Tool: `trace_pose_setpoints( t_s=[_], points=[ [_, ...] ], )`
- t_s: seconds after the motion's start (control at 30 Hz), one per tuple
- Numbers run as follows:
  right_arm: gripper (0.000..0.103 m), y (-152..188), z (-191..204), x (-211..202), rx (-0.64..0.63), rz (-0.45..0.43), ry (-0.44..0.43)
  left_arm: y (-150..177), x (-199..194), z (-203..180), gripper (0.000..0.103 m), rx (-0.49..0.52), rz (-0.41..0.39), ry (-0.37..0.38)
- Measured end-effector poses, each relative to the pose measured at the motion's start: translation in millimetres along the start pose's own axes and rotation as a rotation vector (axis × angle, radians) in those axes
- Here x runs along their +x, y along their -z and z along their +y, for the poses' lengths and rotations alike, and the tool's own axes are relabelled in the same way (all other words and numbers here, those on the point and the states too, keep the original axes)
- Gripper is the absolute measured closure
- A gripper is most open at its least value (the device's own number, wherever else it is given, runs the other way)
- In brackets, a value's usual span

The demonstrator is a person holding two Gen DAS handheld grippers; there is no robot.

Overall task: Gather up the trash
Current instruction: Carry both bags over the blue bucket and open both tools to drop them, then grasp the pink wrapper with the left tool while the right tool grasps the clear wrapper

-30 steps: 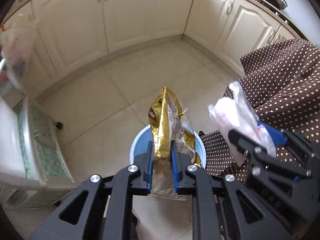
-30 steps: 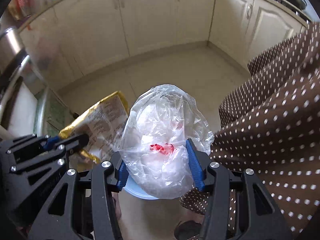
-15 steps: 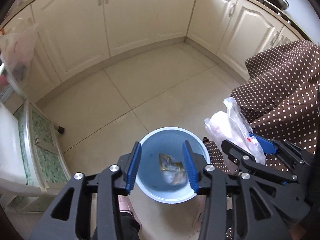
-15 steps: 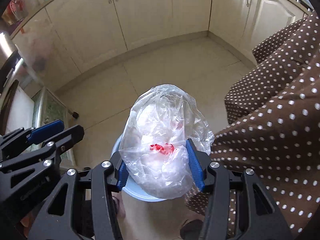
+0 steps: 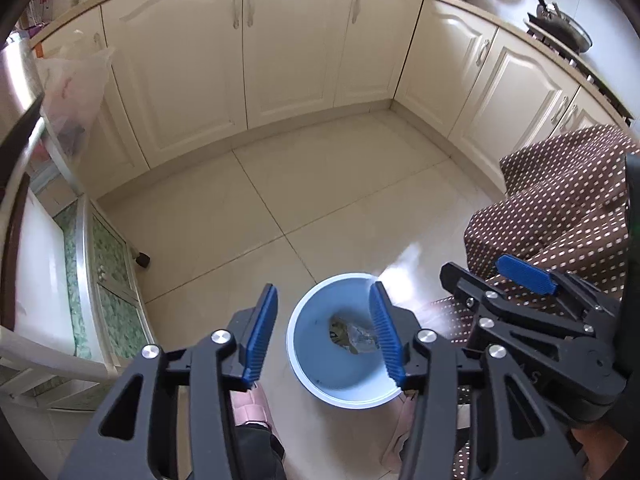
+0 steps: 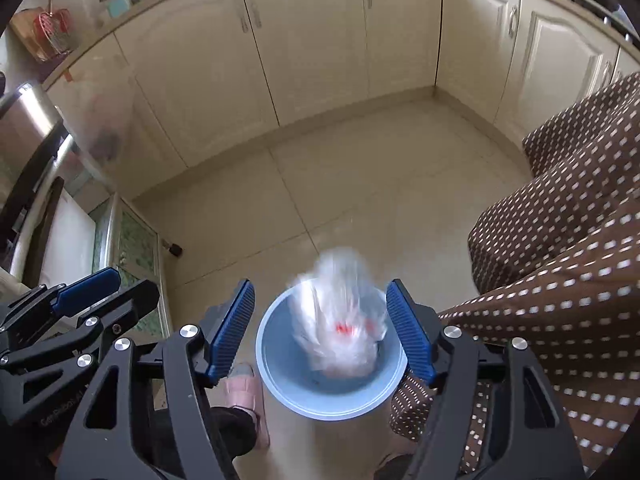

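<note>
Both claws hang above a pale blue bin (image 5: pixel 304 364) on the tiled kitchen floor (image 5: pixel 320 184), pointing steeply down. Left claw (image 5: pixel 322 330) is released and its jaws are opening, with nothing between the blue pads (image 5: pixel 262 330); through the gap the bin shows a gold wrapper (image 5: pixel 352 334) lying at its bottom. Right claw (image 6: pixel 320 330) is likewise released, jaws opening, and a clear plastic bag (image 6: pixel 340 320) with a red mark, blurred by motion, sits between its pads (image 6: pixel 408 332) without touching either, its lower part already inside the bin's rim (image 6: pixel 280 396). From the left wrist the same bag is only a pale streak (image 5: pixel 400 268) over the bin's far right edge, beside the right claw (image 5: pixel 516 284). From the right wrist the left claw (image 6: pixel 88 292) appears at lower left, apart from the bin. A brown cloth with white dots (image 6: pixel 560 240) drapes down at right, its hem just beside the bin. A pink slipper (image 6: pixel 244 392) stands on the floor to the left of the bin, close under the claws. Cream cabinets (image 5: pixel 288 40) line the far walls, and a pan (image 5: pixel 560 24) rests on the stove at upper right. A white stand with green patterned panels (image 5: pixel 108 280) fills the left edge.
</note>
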State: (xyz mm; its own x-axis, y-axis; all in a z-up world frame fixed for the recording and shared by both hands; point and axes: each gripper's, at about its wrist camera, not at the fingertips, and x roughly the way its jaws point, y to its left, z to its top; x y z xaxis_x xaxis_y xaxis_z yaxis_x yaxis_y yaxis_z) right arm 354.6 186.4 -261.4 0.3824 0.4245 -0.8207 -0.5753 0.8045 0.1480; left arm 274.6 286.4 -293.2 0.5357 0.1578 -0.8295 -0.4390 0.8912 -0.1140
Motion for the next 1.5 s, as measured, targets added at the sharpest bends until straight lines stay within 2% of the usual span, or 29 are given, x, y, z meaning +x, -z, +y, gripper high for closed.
trace_pose_setpoints(
  t_s=[0.2, 0.33, 0.4, 0.53, 0.63, 0.73, 0.87, 1.0, 1.1, 1.3, 1.47, 1.5],
  points=[
    [0.037, -4, 1, -76, -0.014, -0.108, 0.064, -5, -57, -16, 0.055, 0.009, -0.091, 0.057],
    [0.036, -1, -4, -153, -0.008, -0.217, 0.082, -7, -111, -37, 0.050, 0.036, -0.194, 0.096],
    [0.034, 4, -12, -197, -0.007, -0.290, 0.148, -6, -139, -52, 0.047, 0.055, -0.244, 0.130],
    [0.032, 22, -31, -261, 0.010, -0.403, 0.243, -2, -185, -95, 0.041, 0.124, -0.319, 0.209],
    [0.031, 43, -52, -304, 0.034, -0.478, 0.335, 5, -208, -135, 0.039, 0.182, -0.342, 0.283],
    [0.031, 62, -80, -330, 0.078, -0.512, 0.408, 16, -221, -182, 0.039, 0.251, -0.339, 0.323],
    [0.030, 90, -125, -347, 0.156, -0.506, 0.451, 26, -221, -231, 0.038, 0.322, -0.295, 0.392],
    [0.030, 112, -163, -352, 0.234, -0.475, 0.470, 35, -214, -265, 0.038, 0.391, -0.267, 0.398],
    [0.030, 125, -175, -352, 0.276, -0.452, 0.482, 36, -201, -287, 0.038, 0.415, -0.242, 0.392],
    [0.030, 133, -201, -340, 0.342, -0.403, 0.461, 33, -173, -310, 0.038, 0.443, -0.201, 0.353],
    [0.031, 130, -211, -330, 0.371, -0.370, 0.401, 23, -157, -315, 0.039, 0.426, -0.180, 0.322],
    [0.031, 130, -212, -327, 0.378, -0.360, 0.381, 21, -155, -315, 0.050, 0.422, -0.173, 0.333]
  ],
)
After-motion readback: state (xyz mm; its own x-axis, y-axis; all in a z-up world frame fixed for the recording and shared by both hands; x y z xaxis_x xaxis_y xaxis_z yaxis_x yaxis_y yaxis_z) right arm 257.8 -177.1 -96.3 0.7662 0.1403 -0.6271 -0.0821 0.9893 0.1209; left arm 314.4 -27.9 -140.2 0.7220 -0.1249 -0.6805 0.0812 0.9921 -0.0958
